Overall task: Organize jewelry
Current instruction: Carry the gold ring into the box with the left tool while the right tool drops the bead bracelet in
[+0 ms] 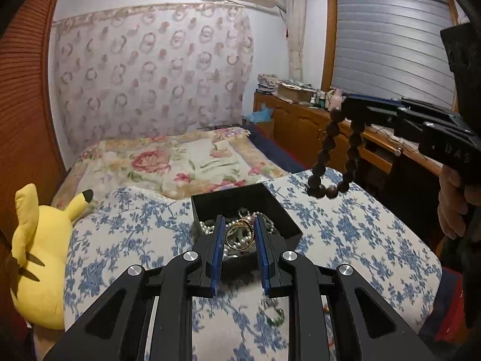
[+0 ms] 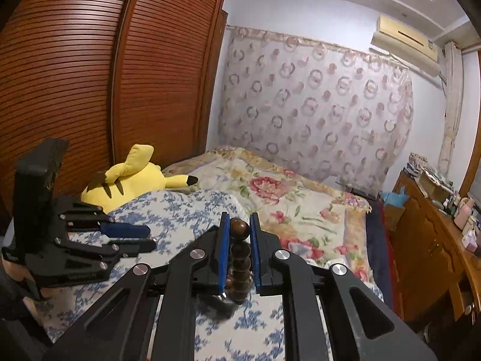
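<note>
My left gripper (image 1: 239,225) is shut on a gold ring (image 1: 237,234) and holds it over a black jewelry box (image 1: 288,227) with pearl strands (image 1: 206,227) inside, on the blue floral cushion. My right gripper (image 2: 240,228) is shut on a dark brown bead bracelet (image 2: 239,254). In the left wrist view the right gripper (image 1: 348,109) holds the bracelet (image 1: 329,156) hanging in the air, right of and beyond the box. A green bead piece (image 1: 275,316) lies on the cushion under the left gripper.
A yellow plush toy (image 1: 39,258) lies at the cushion's left edge. The floral bed (image 1: 180,162) stretches behind. A wooden dresser (image 1: 303,120) with clutter stands at the right. A wooden wardrobe (image 2: 90,75) stands at the left.
</note>
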A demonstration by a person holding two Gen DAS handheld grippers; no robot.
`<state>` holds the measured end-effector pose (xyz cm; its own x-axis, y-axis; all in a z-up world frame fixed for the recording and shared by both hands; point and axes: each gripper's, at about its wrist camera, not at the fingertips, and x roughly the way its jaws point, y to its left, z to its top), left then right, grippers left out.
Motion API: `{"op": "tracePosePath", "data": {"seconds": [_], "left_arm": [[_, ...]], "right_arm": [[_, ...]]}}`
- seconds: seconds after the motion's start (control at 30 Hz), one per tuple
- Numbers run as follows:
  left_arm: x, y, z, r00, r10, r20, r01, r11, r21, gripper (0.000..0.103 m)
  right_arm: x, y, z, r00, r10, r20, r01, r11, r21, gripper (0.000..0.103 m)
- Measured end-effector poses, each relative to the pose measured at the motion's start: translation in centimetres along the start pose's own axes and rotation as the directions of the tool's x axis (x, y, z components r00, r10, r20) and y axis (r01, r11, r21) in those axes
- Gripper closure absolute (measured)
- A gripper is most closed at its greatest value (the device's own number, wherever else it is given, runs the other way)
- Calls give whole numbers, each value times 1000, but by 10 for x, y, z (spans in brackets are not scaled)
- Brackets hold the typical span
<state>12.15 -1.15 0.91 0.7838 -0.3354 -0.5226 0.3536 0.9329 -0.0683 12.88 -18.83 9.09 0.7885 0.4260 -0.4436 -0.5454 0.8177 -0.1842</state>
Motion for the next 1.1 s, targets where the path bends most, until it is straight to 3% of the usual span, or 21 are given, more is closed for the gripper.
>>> {"op": "tracePosePath", "data": {"seconds": [0.27,0.6,0.7,0.77,0.8,1.1], "left_arm": [[38,7,-2,999,13,-46,-13,1000,2,85],[65,19,-2,996,6,-85,-9,999,-34,85],[70,19,-1,996,10,-89,-14,999,-38,85],[74,19,1,996,15,-93,-19,999,-39,85],[76,19,1,995,16,-94,-20,999,-38,85],[84,17,6,995,27,-98,-30,999,-27,82]], "right_arm": [[52,-1,-10,997,13,-78,-13,1000,-2,88],[112,-14,-65,963,121,-240,-82,983,165,88],[113,-14,-71,961,135,-242,-92,979,182,86],[110,-15,-71,963,137,-231,-93,977,190,71],[107,-17,-70,966,135,-221,-92,977,195,69],[82,-27,-77,977,110,-185,-69,974,216,69]]}}
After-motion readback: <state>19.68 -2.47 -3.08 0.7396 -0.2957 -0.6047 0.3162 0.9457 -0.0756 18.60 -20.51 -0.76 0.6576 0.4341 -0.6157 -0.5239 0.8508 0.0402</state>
